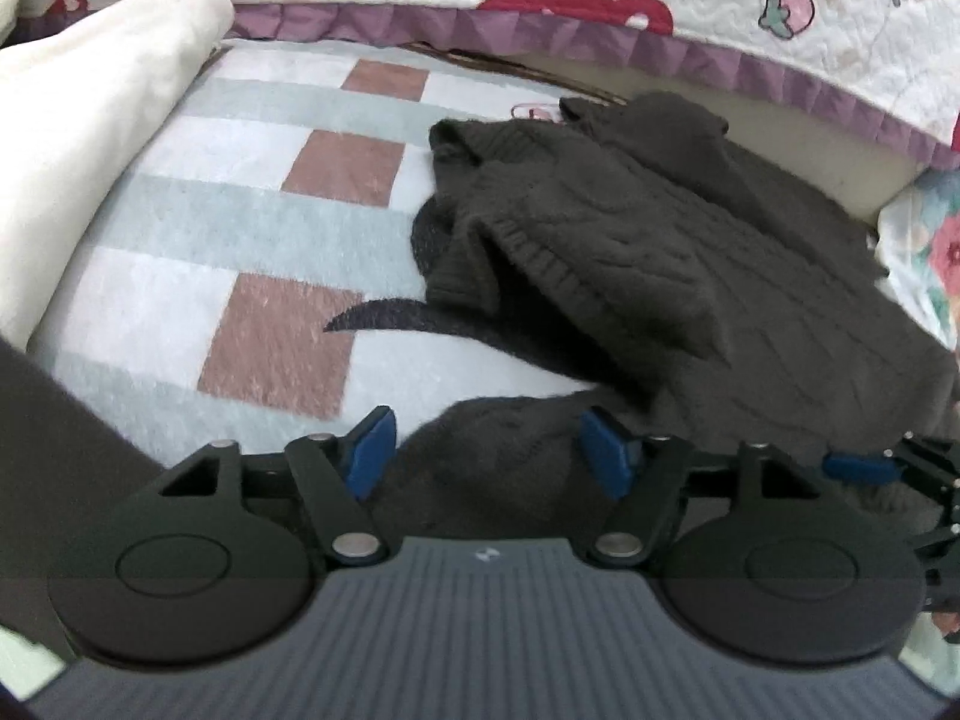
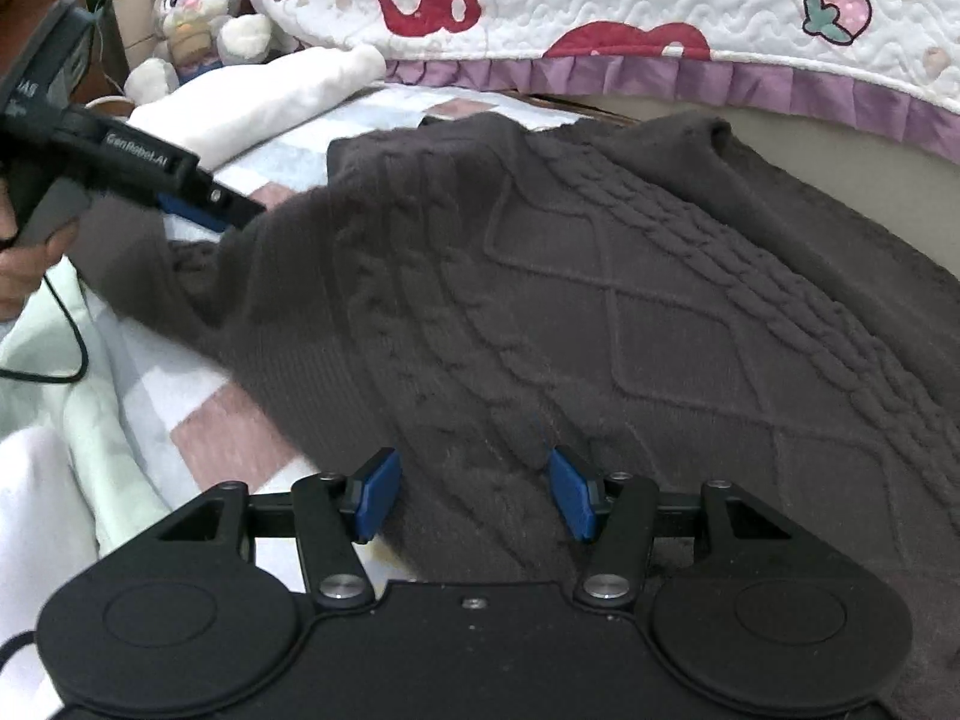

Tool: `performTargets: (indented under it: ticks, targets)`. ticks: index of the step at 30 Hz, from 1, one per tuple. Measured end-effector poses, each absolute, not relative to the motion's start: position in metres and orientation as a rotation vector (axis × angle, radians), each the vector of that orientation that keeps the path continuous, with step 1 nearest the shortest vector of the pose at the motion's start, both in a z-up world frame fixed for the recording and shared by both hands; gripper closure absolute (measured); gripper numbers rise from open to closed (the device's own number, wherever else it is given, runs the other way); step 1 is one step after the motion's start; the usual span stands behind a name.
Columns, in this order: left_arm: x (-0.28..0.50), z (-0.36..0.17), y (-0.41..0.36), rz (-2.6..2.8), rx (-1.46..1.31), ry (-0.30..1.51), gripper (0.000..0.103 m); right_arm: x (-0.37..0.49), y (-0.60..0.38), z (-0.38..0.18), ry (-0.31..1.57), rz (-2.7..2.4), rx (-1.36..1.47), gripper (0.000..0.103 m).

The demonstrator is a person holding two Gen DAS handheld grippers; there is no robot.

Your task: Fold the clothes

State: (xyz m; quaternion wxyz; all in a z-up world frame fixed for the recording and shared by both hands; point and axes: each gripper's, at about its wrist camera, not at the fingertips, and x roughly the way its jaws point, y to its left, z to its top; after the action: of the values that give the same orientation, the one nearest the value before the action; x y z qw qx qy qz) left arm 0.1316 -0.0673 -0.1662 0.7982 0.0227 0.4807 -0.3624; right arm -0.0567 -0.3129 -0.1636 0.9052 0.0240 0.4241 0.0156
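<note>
A dark brown cable-knit sweater (image 1: 630, 264) lies rumpled on a checked blanket (image 1: 240, 228); in the right wrist view it fills the middle (image 2: 600, 300). My left gripper (image 1: 489, 450) is open, its blue pads (image 1: 375, 450) apart over the sweater's near edge, with fabric between them. My right gripper (image 2: 474, 492) is open, its pads (image 2: 570, 495) spread just above the sweater's near hem. The left gripper also shows in the right wrist view (image 2: 204, 210), at the sweater's left edge. The right gripper's fingertips show at the right edge of the left wrist view (image 1: 864, 468).
A white quilt with red bears and a purple frill (image 2: 660, 18) hangs along the back. A white pillow or cloth (image 1: 90, 138) lies at the left. A plush rabbit (image 2: 192, 0) sits at the back left. A black cable (image 2: 66, 348) trails by the hand.
</note>
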Motion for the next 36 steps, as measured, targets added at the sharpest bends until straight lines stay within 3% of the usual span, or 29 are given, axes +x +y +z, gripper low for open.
performTargets:
  ticks: [5, 9, 11, 12, 15, 24, 26, 29, 33, 36]
  targets:
    - [0.15, -0.183, -0.066, -0.76, -0.033, 1.123, 0.025, -0.057, -0.318, -0.167, 0.877, 0.033, 0.076, 0.041]
    - [0.135, -0.184, -0.078, -0.803, 0.057, 1.099, 0.007, -0.058, -0.317, -0.169, 0.874, 0.027, 0.074, 0.039]
    - [0.125, -0.184, -0.083, -0.793, 0.111, 1.057, 0.008, -0.057, -0.316, -0.169, 0.874, 0.018, 0.073, 0.038]
    - [0.12, -0.185, -0.085, -0.788, 0.137, 1.036, 0.014, -0.057, -0.315, -0.169, 0.873, 0.015, 0.073, 0.037]
    - [0.11, -0.176, -0.087, -0.731, 0.213, 0.962, 0.091, -0.057, -0.314, -0.17, 0.868, 0.009, 0.076, 0.035]
    - [0.06, -0.063, -0.017, -0.629, -0.166, 0.712, 0.094, -0.056, -0.318, -0.169, 0.87, 0.011, 0.107, 0.034]
    - [0.036, -0.061, -0.008, -0.583, -0.265, 0.797, 0.094, -0.058, -0.32, -0.168, 0.873, -0.002, 0.132, 0.034]
    - [0.021, -0.101, -0.011, -0.505, -0.274, 1.049, 0.094, -0.062, -0.323, -0.167, 0.886, -0.013, 0.135, 0.034]
    - [0.024, -0.116, -0.017, -0.515, -0.228, 1.144, 0.092, -0.065, -0.324, -0.167, 0.9, -0.007, 0.116, 0.034]
    - [0.033, -0.088, -0.018, -0.571, -0.219, 1.079, 0.089, -0.066, -0.326, -0.166, 0.908, 0.002, 0.102, 0.034]
